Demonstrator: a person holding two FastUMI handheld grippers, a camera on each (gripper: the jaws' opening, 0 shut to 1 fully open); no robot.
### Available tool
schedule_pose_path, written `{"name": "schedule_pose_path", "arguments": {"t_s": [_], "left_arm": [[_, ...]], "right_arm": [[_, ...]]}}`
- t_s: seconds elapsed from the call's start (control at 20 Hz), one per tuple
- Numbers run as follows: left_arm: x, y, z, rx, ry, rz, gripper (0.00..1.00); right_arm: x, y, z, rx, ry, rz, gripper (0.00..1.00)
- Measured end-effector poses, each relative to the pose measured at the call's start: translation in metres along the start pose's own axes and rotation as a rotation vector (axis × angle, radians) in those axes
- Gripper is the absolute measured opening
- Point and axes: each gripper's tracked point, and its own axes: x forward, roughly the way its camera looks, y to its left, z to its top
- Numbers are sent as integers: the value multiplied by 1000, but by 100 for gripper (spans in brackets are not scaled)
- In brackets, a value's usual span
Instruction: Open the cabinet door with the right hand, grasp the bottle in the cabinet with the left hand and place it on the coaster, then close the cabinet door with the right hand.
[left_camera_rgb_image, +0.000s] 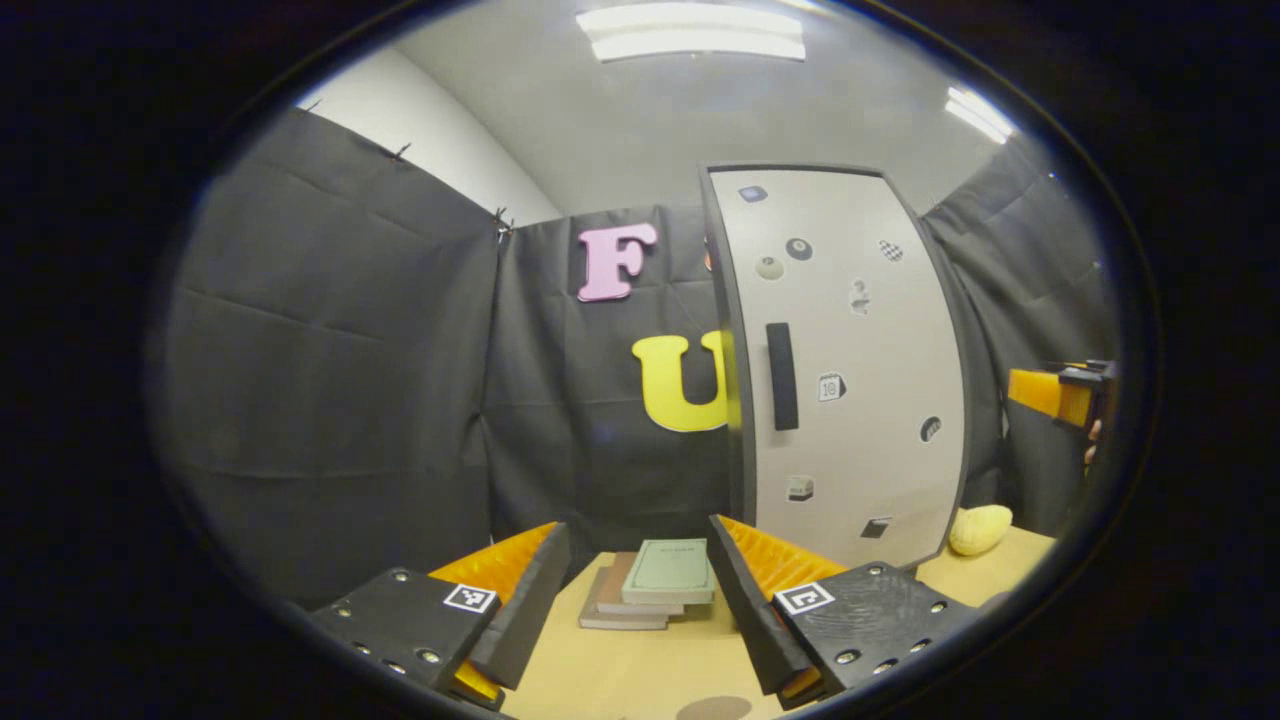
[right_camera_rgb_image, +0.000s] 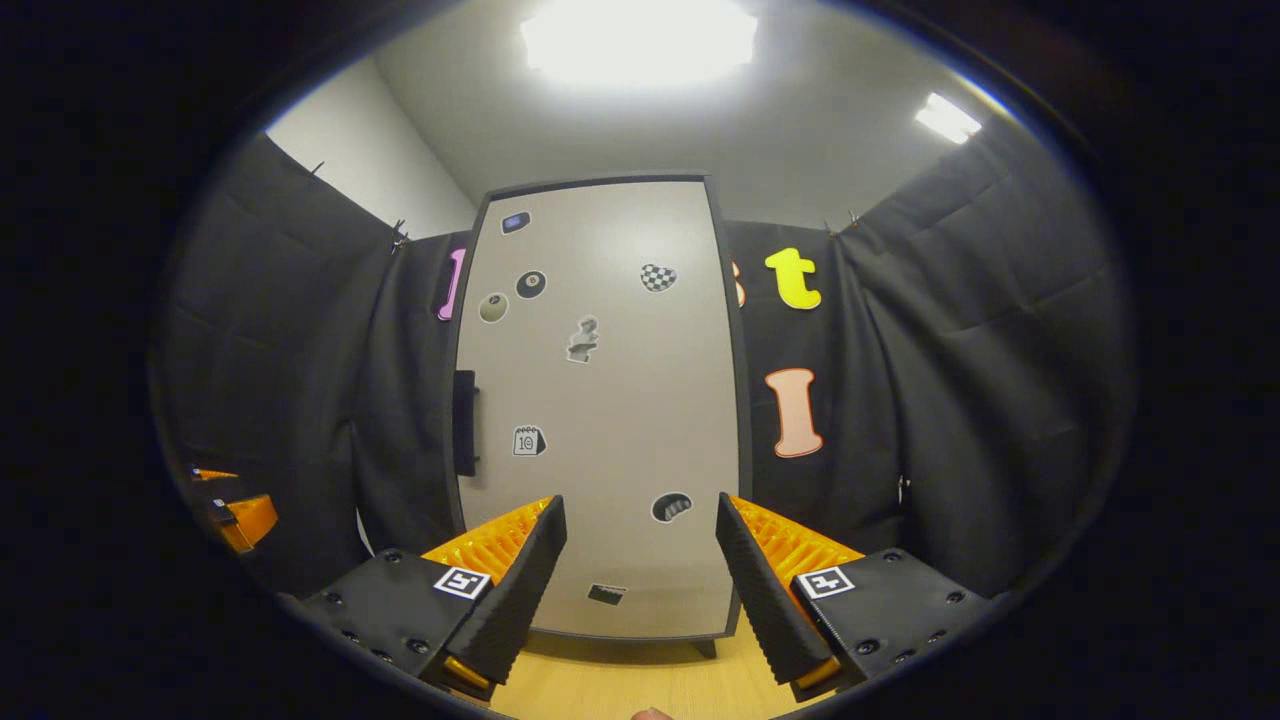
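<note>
Tabletop cabinet (right_camera_rgb_image: 600, 400) beyond parted tongs (right_camera_rgb_image: 640, 520)

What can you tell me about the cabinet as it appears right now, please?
The cabinet is tall and upright, standing on the light wooden table before the black cloth wall. Its pale grey door, framed by a dark edge, is shut and carries several small stickers. A dark vertical handle sits near the door's left edge. A short foot shows beneath. Neither gripper touches it; the right gripper, jaws open, faces the door.

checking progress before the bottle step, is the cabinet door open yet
No, the cabinet door sits flat and shut in its frame, and the right gripper is open in front of it, touching nothing.
</note>
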Motion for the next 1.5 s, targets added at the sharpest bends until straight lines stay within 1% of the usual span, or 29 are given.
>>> {"name": "schedule_pose_path", "arguments": {"t_s": [0.25,0.3,0.35,0.4,0.55,0.6,0.65,0.7,0.75,0.8,0.85,0.9,1.0,1.05,1.25,1.3,1.35,1.4,1.45,1.5], "left_arm": [[-12,44,-6,15,5,66,82],[-13,53,-8,19,10,79,82],[-16,61,-11,21,16,93,82],[-17,70,-14,22,21,106,82],[-23,96,-24,25,38,145,82],[-24,105,-26,25,44,157,83],[-26,114,-29,24,50,170,83],[-28,122,-32,23,56,183,83],[-30,131,-36,22,63,196,86],[-32,139,-38,20,68,208,85],[-33,147,-41,18,75,219,85],[-34,154,-44,19,80,230,85],[-37,167,-48,22,88,251,85],[-38,173,-49,23,90,259,82],[-45,191,-53,24,94,288,83],[-47,194,-53,23,96,292,83],[-48,196,-55,21,98,294,83],[-48,198,-56,20,100,296,83],[-49,199,-57,18,101,295,83],[-49,200,-58,16,103,294,83]], "right_arm": [[41,50,22,-20,-24,59,96],[49,61,25,-19,-26,73,93],[57,71,30,-16,-32,89,96],[64,81,33,-12,-37,103,93],[86,116,34,-7,-25,135,93],[92,127,34,-3,-19,144,96],[101,136,34,-1,-17,152,95],[109,145,34,0,-16,154,96],[117,152,34,0,-13,156,95],[126,160,32,-3,-8,159,93],[133,165,30,-7,-2,156,96],[139,171,27,-10,8,154,93],[154,181,21,-17,32,152,93],[161,184,15,-21,50,146,93],[181,197,-4,-8,118,139,92],[184,199,-5,-3,126,134,84],[189,200,-5,-2,130,128,84],[192,199,-4,-4,131,118,86],[198,199,-3,-5,130,106,73],[200,199,-4,-4,137,99,50]]}}
